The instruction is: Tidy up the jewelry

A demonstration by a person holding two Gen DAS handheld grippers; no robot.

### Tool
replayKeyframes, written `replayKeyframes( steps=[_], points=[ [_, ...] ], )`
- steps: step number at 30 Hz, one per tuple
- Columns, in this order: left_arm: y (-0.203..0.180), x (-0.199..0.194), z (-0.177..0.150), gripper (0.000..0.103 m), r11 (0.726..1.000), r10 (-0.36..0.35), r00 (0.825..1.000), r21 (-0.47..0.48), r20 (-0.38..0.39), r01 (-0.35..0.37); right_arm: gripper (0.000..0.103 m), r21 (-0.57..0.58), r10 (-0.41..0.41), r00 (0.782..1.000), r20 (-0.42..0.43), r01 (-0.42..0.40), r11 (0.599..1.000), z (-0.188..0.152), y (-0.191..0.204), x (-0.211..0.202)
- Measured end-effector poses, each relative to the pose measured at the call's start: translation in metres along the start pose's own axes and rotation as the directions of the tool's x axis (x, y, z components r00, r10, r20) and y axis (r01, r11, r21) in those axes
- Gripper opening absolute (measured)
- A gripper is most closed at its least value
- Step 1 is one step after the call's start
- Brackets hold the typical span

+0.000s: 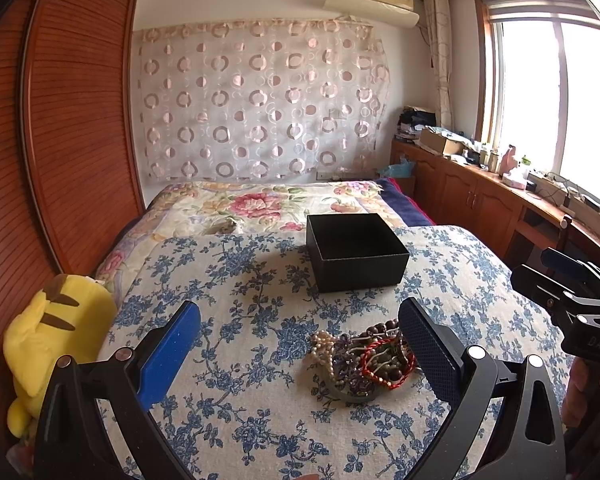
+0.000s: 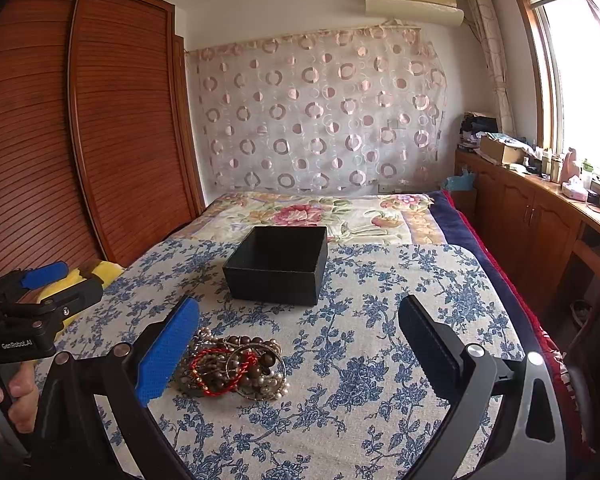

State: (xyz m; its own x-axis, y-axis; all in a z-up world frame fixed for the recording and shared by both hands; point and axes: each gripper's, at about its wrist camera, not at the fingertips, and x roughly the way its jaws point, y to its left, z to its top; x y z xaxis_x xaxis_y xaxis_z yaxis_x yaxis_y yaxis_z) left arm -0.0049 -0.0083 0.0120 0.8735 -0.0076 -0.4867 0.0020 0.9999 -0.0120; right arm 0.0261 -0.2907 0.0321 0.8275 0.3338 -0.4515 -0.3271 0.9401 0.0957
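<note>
Bed with blue floral cloth (image 1: 236,360) | jewelry pile (image 1: 362,358) just beside left hand-held gripper (image 1: 300,344)'s right finger | both hand-held grippers wide open, holding nothing | black box (image 1: 356,256) beyond

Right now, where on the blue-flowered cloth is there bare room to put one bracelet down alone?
Bare cloth lies right of the jewelry pile, below the black box. Another free patch sits left of the pile, bordered by the yellow plush toy. It is crowded at the tangled pile itself. Both hand-held grippers, left and right, are open.
</note>
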Motion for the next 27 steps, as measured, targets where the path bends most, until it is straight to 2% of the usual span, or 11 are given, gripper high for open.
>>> replayKeyframes(
  steps=[27],
  points=[
    [0.0016, 0.0011, -0.0011, 0.096, 1.0, -0.003, 1.0, -0.003, 0.0, 0.003, 0.101, 0.003, 0.001, 1.0, 0.0, -0.001, 1.0, 0.0016, 0.0029, -0.0004]
  ],
)
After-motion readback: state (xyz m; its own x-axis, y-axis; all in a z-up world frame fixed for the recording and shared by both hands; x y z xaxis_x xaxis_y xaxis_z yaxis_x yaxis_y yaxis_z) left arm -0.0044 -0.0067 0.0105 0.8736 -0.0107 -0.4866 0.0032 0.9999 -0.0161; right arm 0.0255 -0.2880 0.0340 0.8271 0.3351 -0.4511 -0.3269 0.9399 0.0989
